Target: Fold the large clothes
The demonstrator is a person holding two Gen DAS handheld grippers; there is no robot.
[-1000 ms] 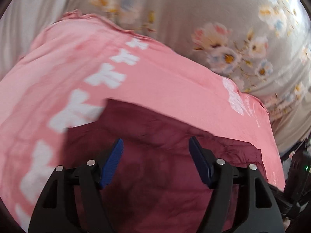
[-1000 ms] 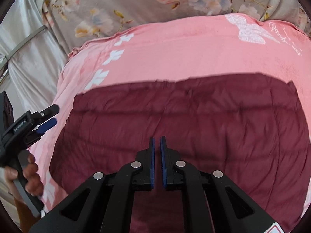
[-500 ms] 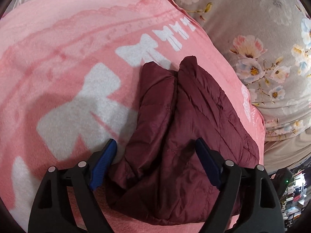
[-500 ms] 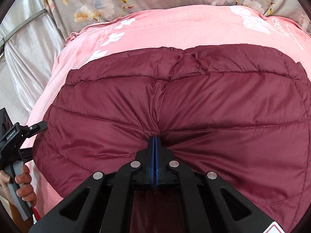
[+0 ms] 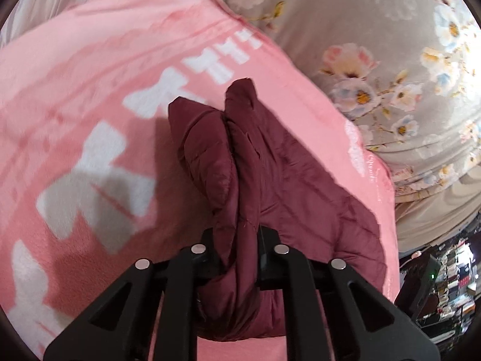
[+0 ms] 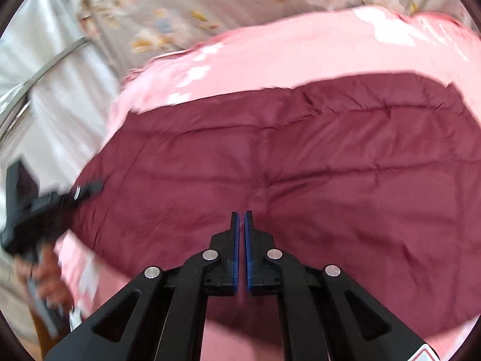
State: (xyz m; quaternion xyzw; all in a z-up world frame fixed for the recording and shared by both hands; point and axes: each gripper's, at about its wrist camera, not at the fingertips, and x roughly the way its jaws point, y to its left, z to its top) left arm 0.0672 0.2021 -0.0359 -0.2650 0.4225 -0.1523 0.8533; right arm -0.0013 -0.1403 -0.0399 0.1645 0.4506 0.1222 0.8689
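Note:
A dark red quilted jacket lies on a pink blanket with white bow prints. My left gripper is shut on a bunched fold at the jacket's near edge; the fabric fills the gap between its fingers. In the right wrist view the jacket spreads wide across the blanket. My right gripper has its jaws almost together with a thin gap, over the jacket's near part; I cannot tell whether fabric is pinched. The left gripper shows blurred at the jacket's left edge.
A grey floral sheet lies beyond the blanket. A white cloth and a metal rail are at the left in the right wrist view. Dark clutter sits past the bed edge at the right.
My left gripper has shut on the jacket's edge fold; it was open half a second ago. The right gripper has pulled back from the jacket, and its jaws show a thin gap.

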